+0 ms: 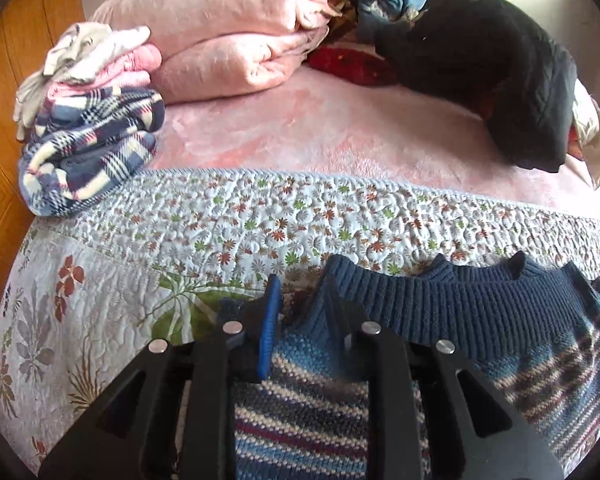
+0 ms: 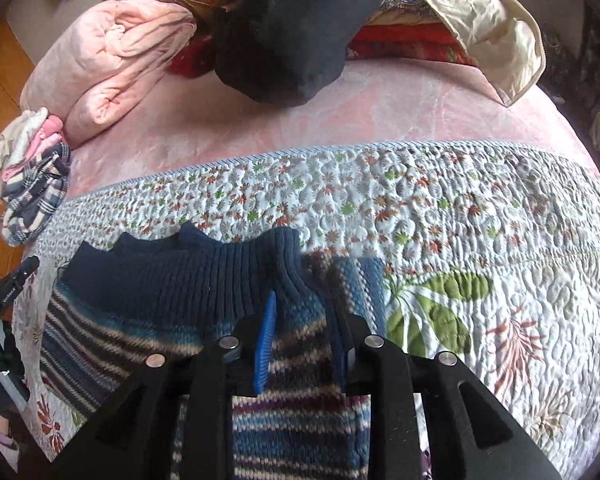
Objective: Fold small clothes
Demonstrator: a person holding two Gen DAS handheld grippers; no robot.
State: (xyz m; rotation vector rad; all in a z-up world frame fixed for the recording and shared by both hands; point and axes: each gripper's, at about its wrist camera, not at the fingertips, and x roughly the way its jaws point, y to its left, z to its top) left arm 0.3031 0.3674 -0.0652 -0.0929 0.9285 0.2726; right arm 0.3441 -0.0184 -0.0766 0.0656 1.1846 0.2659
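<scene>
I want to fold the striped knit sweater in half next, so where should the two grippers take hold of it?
Probably at the ribbed navy band, one gripper near each end: left gripper, right gripper. Come in low from the near side, fingers sliding flat along the floral quilt. The sweater lies flat, and the thick band is its firmest edge.

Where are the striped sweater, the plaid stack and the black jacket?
striped sweater (image 1: 480, 300): left wrist view, ribbed navy band.
plaid stack (image 1: 92, 152): left wrist view, plaid bottom piece.
black jacket (image 2: 284, 40): right wrist view, its middle.
</scene>
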